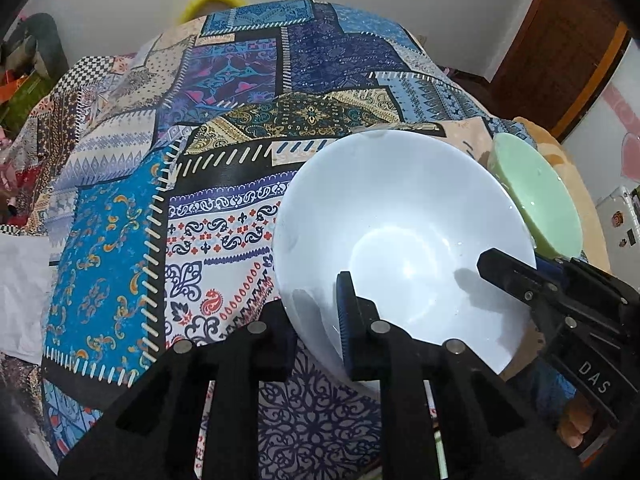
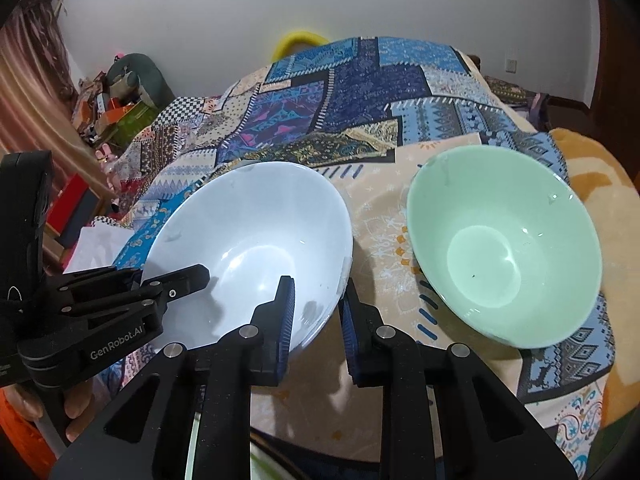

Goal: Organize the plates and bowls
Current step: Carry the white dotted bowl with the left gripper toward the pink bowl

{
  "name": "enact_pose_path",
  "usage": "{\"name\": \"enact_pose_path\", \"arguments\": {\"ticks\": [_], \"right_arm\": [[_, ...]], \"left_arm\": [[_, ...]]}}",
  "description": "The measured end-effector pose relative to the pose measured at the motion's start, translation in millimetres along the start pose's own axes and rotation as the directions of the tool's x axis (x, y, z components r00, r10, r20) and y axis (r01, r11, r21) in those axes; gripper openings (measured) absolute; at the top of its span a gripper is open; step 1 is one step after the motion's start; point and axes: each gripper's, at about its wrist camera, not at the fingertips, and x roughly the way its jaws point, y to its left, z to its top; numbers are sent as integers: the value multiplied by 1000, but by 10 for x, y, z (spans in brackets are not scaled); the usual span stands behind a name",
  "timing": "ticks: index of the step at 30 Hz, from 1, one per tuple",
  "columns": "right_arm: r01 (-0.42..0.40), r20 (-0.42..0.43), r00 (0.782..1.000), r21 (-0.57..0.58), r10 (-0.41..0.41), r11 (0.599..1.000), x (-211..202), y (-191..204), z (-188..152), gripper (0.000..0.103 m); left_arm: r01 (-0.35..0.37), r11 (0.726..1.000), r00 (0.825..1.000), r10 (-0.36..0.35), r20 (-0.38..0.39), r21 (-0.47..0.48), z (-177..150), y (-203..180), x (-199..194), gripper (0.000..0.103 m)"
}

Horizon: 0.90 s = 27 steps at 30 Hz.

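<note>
the left gripper point(image 1: 320, 320) is clamped on the near rim of the white bowl point(image 1: 404, 240): one blue-padded finger sits inside against the wall and the other outside, behind the rim, with the thin wall pinched between them. the right gripper point(image 2: 316, 320) grips the same white bowl point(image 2: 248, 248) on its right-hand rim, one blue pad inside the bowl and the other outside, the jaws drawn nearly together on the wall. in the left wrist view the right gripper's black fingers reach over the bowl's right edge; in the right wrist view the left gripper, marked genrobot.ai, comes in from the left with a finger over the opposite rim. the white bowl sits on the patchwork bedspread point(image 1: 224, 120), mouth up and tipped toward the cameras so its inside and round base show; being round, it has no long axis to speak of. the green bowl point(image 2: 504, 248) stands just beside it to the right on a peach patch of the cloth, also mouth up, apart from the white bowl and untouched by either gripper. a yellow object point(image 2: 296, 40) shows beyond the far edge of the bed.
</note>
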Motion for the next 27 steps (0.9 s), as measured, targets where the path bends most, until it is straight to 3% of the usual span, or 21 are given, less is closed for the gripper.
{"name": "enact_pose_path", "arguments": {"ticks": [17,27], "right_arm": [[0,77,997,-38,3,999,-603,282,-72,20],[-5,94,996,-54,10,999,-866,463,-253,20]], "left_arm": [[26,1000,996,-25,80,-13,-201,-43,-732,17],[34,999,994,-31,108,-23,-490,-66,-1162,17]]}}
